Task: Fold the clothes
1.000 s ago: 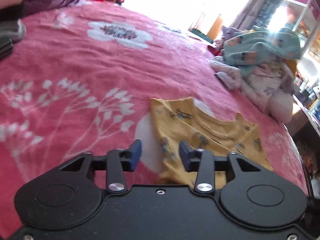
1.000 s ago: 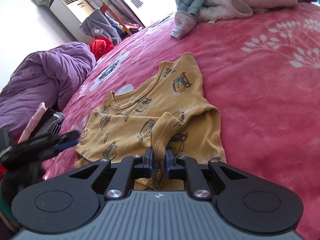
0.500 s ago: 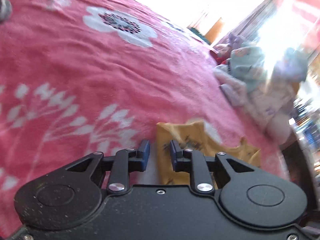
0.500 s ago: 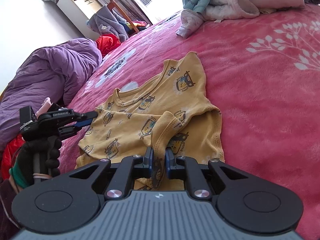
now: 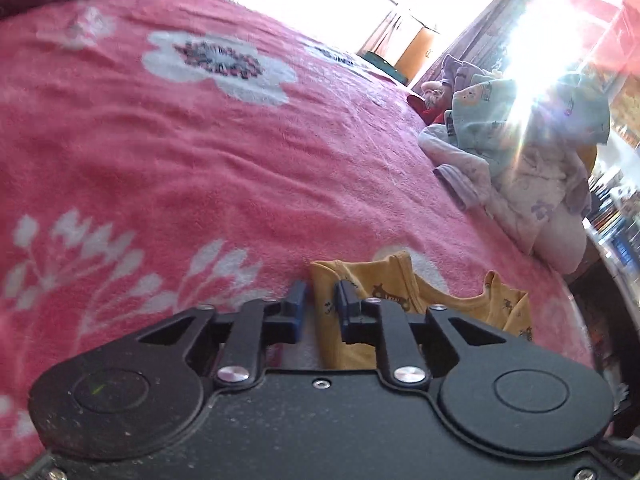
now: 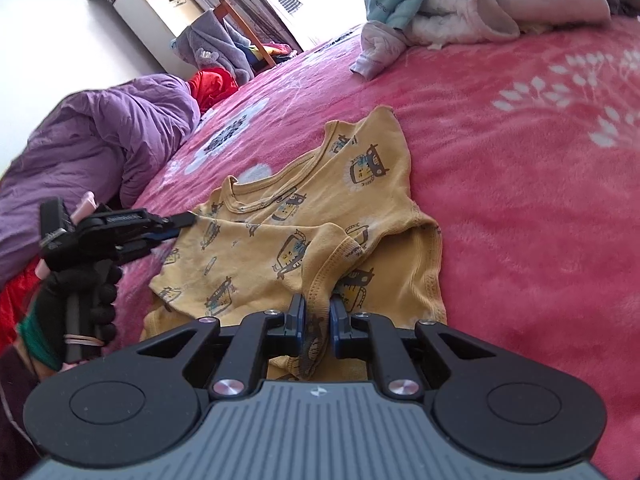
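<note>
The yellow shirt [image 6: 320, 216] lay flat on the pink blanket [image 6: 540, 200], one sleeve folded in over its front. Your right gripper [image 6: 317, 314] had its jaws pinched on that sleeve's cuff, while your left gripper [image 5: 320, 304] sat at the shirt's other edge, jaws narrowed around the fabric with a little gap left. Further up the blanket sat a heap of clothes [image 6: 460, 0]; a purple duvet [image 6: 100, 140] lay on the left.

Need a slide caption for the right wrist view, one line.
Right tongs pinch a fold of the yellow shirt on the pink blanket; left tongs at its far edge.
</note>
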`<state>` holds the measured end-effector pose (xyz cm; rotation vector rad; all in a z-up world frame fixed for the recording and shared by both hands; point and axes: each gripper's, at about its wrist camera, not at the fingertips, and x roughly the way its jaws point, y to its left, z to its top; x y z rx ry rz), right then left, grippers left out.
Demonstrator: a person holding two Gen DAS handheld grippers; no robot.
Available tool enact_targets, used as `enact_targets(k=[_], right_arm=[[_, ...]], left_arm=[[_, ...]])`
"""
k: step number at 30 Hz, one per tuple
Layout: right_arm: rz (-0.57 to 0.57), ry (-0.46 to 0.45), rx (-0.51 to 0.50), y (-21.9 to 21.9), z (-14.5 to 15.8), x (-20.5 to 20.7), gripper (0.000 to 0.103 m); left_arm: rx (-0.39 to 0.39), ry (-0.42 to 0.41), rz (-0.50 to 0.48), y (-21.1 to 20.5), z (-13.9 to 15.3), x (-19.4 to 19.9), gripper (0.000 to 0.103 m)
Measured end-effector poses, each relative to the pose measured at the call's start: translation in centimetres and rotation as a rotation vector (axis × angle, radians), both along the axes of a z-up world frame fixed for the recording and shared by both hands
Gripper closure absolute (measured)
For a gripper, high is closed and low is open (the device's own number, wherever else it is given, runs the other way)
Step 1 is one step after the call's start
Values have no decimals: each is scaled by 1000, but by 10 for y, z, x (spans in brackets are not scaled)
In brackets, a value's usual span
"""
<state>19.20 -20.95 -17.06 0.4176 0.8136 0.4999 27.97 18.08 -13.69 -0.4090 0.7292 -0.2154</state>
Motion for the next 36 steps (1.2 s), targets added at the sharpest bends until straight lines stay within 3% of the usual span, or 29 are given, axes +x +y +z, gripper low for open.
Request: enact_targets(k=[3, 6, 10, 13, 15, 20, 22, 23, 25, 26, 28, 32, 36], right_arm=[[-9, -14, -17, 1, 6, -3, 87], [-24, -45, -39, -1, 16, -8, 86], [-53, -67, -199, 5, 25, -13, 85], [-71, -63, -161, 1, 25, -17, 82], [-77, -73, -144, -2, 27, -22, 77], [-94, -174, -209, 4, 43, -31, 74], [-47, -205, -194, 13, 42, -30, 74], [-19, -191, -199, 19, 37, -28, 75], [41, -119, -241, 34, 20, -19, 74], [47, -118, -265, 38, 15, -19, 74], [52, -127, -290, 42, 15, -22, 74], [44, -160, -235, 34, 24, -26, 74], [47, -159, -233, 30, 22, -21, 74]], left_arm=[[52, -49, -30, -6, 14, -21, 86], [46, -95, -121, -16, 22, -47, 86], [115, -49, -230, -37, 8, -70, 86], [181, -30, -215, -42, -6, -74, 86], [164, -30, -201, -38, -2, -75, 86], [139, -91, -168, -31, 11, -83, 86], [106, -111, -192, -31, 15, -84, 86], [130, -97, -207, -33, 13, -84, 86], [256, -22, -194, -37, 5, -80, 82], [282, -7, -159, -32, 2, -79, 70], [177, -21, -123, -14, 7, -80, 70], [145, -48, -35, -1, 13, -78, 71], [111, -108, -82, -19, 16, -74, 71]])
